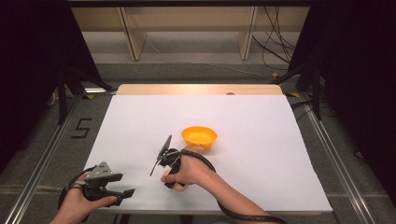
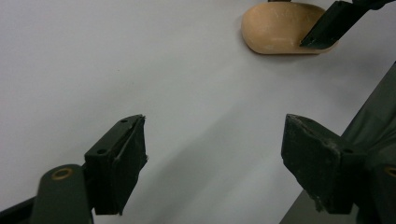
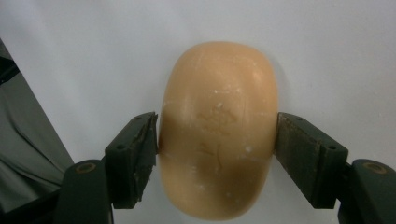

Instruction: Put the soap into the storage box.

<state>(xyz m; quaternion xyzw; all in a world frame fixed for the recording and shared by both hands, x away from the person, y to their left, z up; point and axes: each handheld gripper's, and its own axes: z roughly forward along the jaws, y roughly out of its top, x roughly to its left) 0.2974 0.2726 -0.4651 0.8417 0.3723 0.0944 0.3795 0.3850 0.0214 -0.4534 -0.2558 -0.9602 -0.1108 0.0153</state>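
Note:
A tan oval soap bar [image 3: 218,126] lies on the white table [image 1: 261,154] near its front edge. My right gripper [image 3: 217,135] points down over it with one jaw on each side. The pads sit right at the bar's flanks and I see no squeeze, so I read it as open. In the high view the right hand covers most of the bar [image 1: 180,187]. My left gripper [image 1: 125,184] rests at the front left of the table, open and empty [image 2: 215,144]. From there the soap bar [image 2: 280,28] shows ahead, with one right jaw beside it.
An orange bowl [image 1: 199,136] stands on the table just beyond the right hand. The table's front edge runs close behind both hands. Black frames and cables flank the table on the floor.

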